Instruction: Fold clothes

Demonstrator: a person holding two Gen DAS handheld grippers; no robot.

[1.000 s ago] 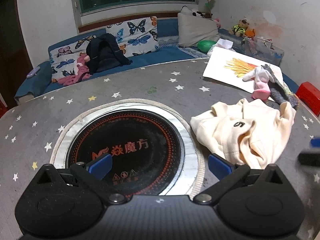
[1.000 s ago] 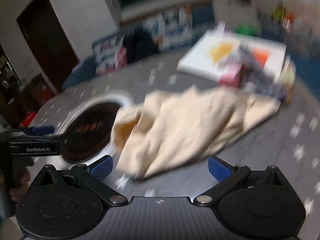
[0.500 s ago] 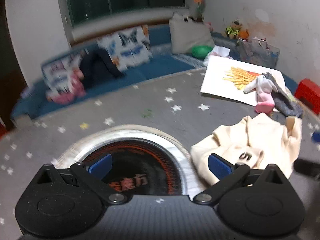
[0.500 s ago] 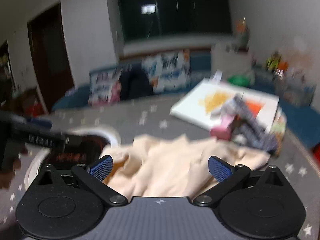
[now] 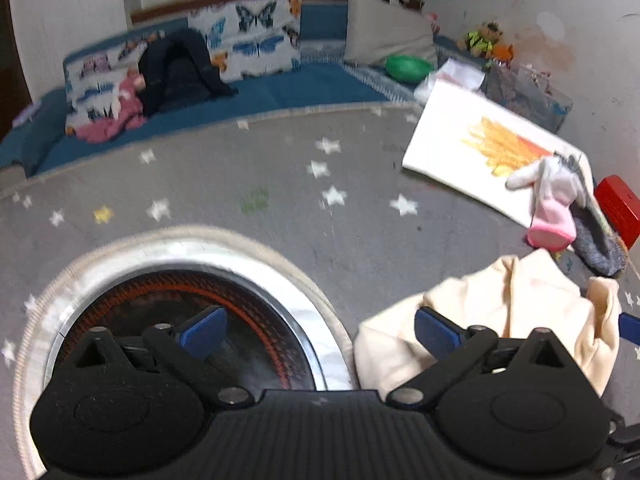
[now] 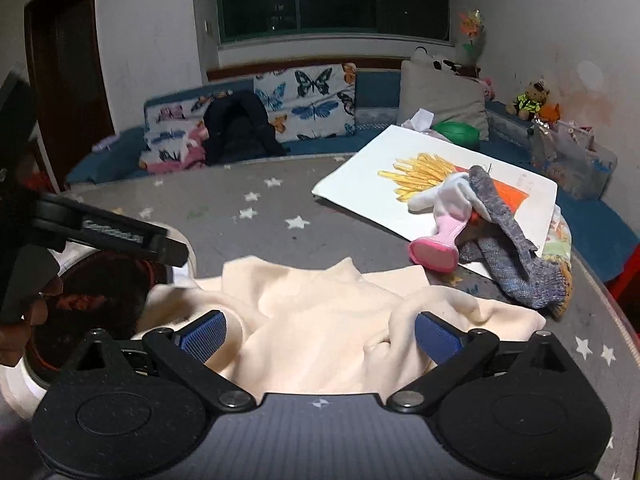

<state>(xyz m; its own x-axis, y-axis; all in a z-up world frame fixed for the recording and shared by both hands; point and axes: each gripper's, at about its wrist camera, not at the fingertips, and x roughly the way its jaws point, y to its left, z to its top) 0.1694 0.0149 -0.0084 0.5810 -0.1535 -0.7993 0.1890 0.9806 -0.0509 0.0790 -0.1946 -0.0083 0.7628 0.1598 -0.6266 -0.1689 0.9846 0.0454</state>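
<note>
A crumpled cream garment (image 6: 320, 320) lies on the grey star-patterned table (image 6: 256, 216); it also shows in the left wrist view (image 5: 512, 312) at the lower right. My right gripper (image 6: 320, 334) is open, low over the garment, with cloth bunched between its blue pads (image 6: 436, 338). My left gripper (image 5: 320, 330) is open over the edge of the round black hotplate (image 5: 168, 320), its right pad at the garment's left edge. The left gripper body (image 6: 104, 232) shows at the left of the right wrist view.
A white board with a fries picture (image 6: 436, 176) lies at the table's far right, with a pink-and-white sock (image 6: 444, 220) and a grey knitted sock (image 6: 508, 248) on it. A blue bench with butterfly cushions (image 6: 312, 100) and a black backpack (image 6: 236, 132) runs behind.
Both grippers have moved closer to the cream garment. The right one has dropped low over it, and the cloth now sits between its pads. Both stay open.
</note>
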